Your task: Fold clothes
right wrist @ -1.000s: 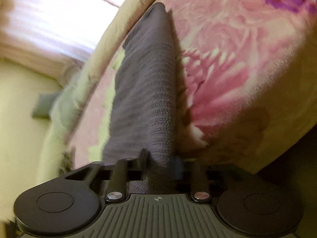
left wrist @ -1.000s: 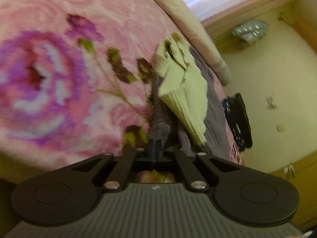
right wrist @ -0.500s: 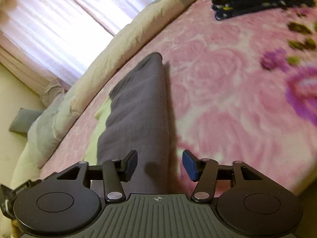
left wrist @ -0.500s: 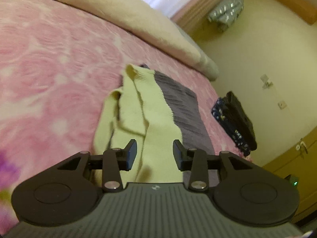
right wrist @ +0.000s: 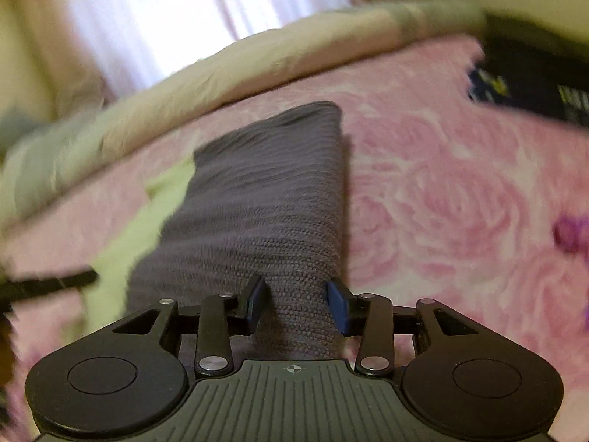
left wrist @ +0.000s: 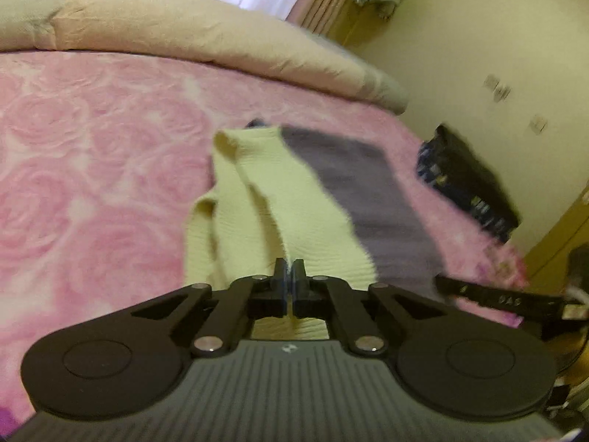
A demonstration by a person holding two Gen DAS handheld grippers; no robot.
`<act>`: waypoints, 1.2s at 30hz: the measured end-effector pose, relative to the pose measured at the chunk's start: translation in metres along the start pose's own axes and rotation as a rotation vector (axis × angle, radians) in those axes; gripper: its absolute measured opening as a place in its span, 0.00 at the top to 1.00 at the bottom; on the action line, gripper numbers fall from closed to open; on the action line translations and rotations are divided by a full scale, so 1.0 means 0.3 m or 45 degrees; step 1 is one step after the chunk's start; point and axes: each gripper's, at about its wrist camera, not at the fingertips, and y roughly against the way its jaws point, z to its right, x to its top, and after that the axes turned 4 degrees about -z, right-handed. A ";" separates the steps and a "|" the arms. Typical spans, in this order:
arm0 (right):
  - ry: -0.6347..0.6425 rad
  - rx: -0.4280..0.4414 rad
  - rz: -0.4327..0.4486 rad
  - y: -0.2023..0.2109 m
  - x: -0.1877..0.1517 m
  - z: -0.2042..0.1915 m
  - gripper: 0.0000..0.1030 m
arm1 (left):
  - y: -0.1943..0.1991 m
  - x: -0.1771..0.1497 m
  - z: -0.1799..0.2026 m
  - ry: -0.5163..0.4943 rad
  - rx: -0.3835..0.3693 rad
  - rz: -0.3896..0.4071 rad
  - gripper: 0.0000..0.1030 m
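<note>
Now the pink blanket [left wrist: 92, 169] carries a long garment, grey half [right wrist: 265, 199] on the right, yellow half [left wrist: 279, 199] on the left. Left gripper [left wrist: 289, 280] is clenched on the yellow near edge; right gripper [right wrist: 296, 304] is released, straddling grey. Grip both corners level before lifting.

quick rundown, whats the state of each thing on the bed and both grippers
left gripper: shut on yellow knit edge
right gripper: open, straddling grey knit
yellow knit: rumpled, partly folded
grey knit: lying flat, long strip
dark clothes: stacked at the bed edge
beige quilt: bunched along the far side
</note>
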 end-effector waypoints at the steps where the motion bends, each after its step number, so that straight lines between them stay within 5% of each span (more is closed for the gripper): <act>1: 0.069 -0.031 0.006 -0.009 -0.011 -0.022 0.60 | -0.028 -0.013 -0.005 -0.003 0.019 -0.033 0.97; 7: 0.068 -0.103 0.070 0.066 0.004 -0.037 0.60 | 0.044 0.040 0.104 -0.109 0.158 0.051 0.95; 10: 0.083 -0.029 0.126 0.116 -0.005 -0.070 0.60 | 0.090 0.033 0.158 -0.151 0.021 0.069 0.95; 13: 0.122 -0.031 -0.009 0.046 -0.050 -0.114 0.60 | 0.070 -0.029 0.202 -0.222 -0.025 -0.045 0.92; 28: 0.178 -0.121 -0.088 0.291 -0.392 -0.205 0.60 | 0.369 -0.335 0.228 0.003 0.247 0.014 0.92; 36: 0.089 -0.142 -0.071 0.434 -0.445 -0.232 0.60 | 0.449 -0.397 0.363 -0.012 0.448 -0.066 0.79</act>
